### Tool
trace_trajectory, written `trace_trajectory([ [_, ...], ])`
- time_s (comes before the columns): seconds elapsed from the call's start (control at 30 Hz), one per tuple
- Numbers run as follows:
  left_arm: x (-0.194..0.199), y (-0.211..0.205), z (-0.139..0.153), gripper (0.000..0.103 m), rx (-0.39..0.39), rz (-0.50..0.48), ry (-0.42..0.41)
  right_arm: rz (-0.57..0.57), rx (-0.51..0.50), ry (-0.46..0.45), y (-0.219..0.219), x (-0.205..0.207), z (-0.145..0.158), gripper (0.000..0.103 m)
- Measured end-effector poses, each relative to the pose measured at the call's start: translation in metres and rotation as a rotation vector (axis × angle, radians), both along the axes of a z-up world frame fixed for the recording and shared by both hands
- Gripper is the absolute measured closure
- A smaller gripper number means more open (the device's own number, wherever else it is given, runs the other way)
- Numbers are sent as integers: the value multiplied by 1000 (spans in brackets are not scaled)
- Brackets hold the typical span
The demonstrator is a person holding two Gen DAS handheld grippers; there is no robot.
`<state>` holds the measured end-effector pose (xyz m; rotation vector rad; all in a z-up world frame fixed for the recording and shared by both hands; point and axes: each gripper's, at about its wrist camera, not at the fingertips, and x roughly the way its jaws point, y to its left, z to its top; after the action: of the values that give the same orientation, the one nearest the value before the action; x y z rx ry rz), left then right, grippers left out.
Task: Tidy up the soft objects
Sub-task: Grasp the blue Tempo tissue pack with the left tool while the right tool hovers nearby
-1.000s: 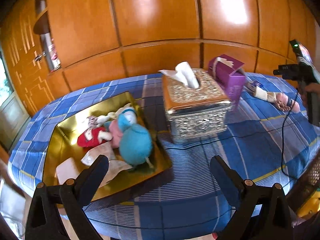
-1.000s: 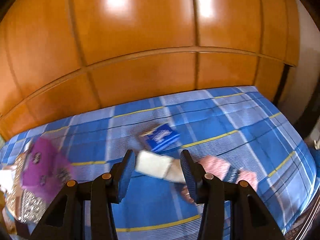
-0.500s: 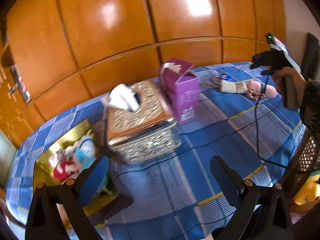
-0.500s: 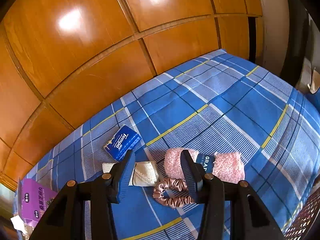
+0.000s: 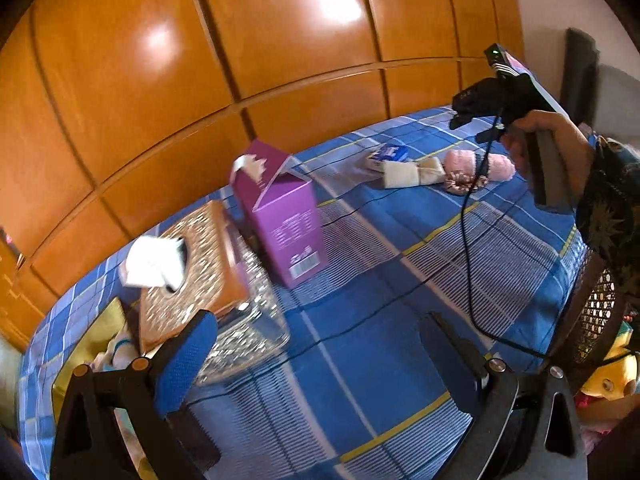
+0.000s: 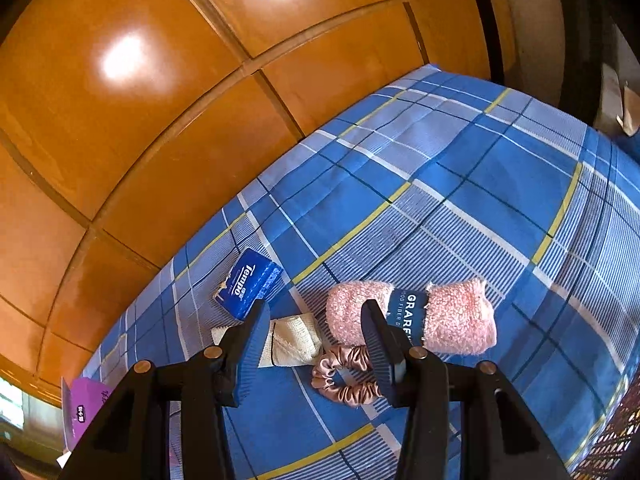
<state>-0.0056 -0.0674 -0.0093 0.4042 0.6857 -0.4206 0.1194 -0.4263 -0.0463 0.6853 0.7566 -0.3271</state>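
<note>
Fingers [image 6: 256, 332] astride cream cloth [image 6: 294, 344], scrunchie [image 6: 346, 376].

Bright, warm daylight. Glossy wood panels [image 6: 168, 128] ahead of both tools carry blown-out white glare patches. Left wrist view is motion-blurred, worst on the tissue box [image 5: 192, 268] near its left finger. Right view sharp. Strong fisheye bending, dark vignette corners.

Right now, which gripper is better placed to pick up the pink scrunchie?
Right. The right gripper hangs open just above the pink scrunchie, while the left gripper is back near the tissue box.
</note>
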Motion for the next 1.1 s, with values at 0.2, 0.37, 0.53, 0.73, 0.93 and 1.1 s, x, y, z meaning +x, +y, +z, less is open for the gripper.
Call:
trace_trajectory([
  [0.2,11,-32,2,1,21,-74,1,-38,35,-15,-9,-6,0,55],
  [0.37,26,-54,4,1,10,-121,20,-106,83,-13,-24,-16,-4,55],
  [0.53,61,-78,10,1,-31,-114,79,-180,168,1,-42,-26,-15,55],
  [0.73,105,-112,19,1,-60,-106,92,-178,202,-27,-45,-29,-14,55],
  [0.93,163,-155,1,1,-54,-52,153,-156,235,-62,-44,-29,-13,55],
  [1.1,207,-197,-21,1,-16,-70,194,-166,293,-103,-50,-34,-15,55],
])
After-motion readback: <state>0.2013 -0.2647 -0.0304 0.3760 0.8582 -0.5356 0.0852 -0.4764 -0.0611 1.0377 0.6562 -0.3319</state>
